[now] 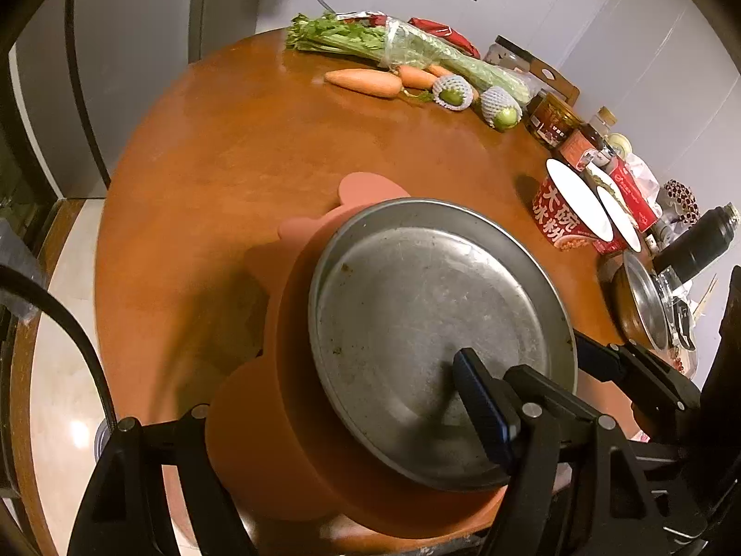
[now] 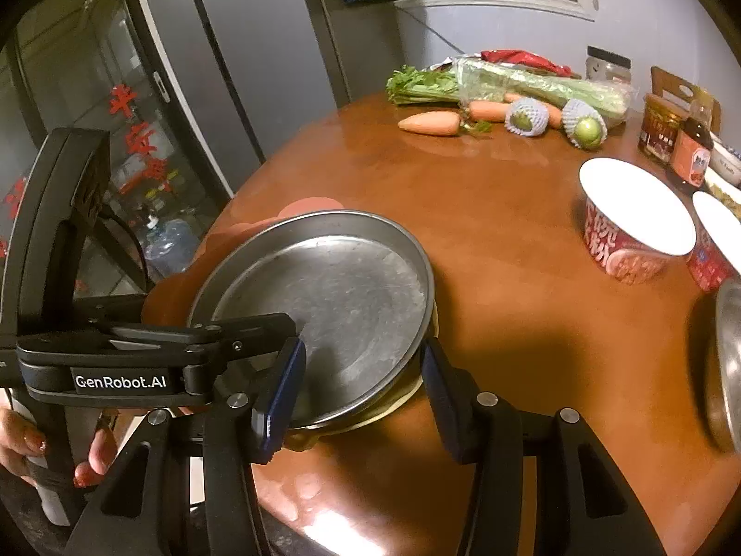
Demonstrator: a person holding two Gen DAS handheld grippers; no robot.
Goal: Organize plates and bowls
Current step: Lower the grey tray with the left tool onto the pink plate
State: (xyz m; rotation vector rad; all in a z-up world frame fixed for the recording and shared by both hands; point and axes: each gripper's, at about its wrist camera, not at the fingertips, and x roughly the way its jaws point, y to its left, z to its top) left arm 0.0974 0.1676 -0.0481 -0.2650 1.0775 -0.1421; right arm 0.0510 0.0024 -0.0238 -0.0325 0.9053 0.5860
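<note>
right gripper (image 2: 361, 394) jaws astride pan (image 2: 324, 306) near rim, apart or pinching unclear | left gripper (image 1: 333, 426) clamps pan-and-mat (image 1: 259, 417) stack | table (image 2: 509, 241) near edge

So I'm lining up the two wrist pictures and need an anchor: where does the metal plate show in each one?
Left wrist view: the metal plate fills the lower centre, lying on a pink mat.
Right wrist view: the plate sits left of centre, low in the picture.
Shared landmark: the red instant-noodle cup with the white lid, right of the plate in both.
</note>
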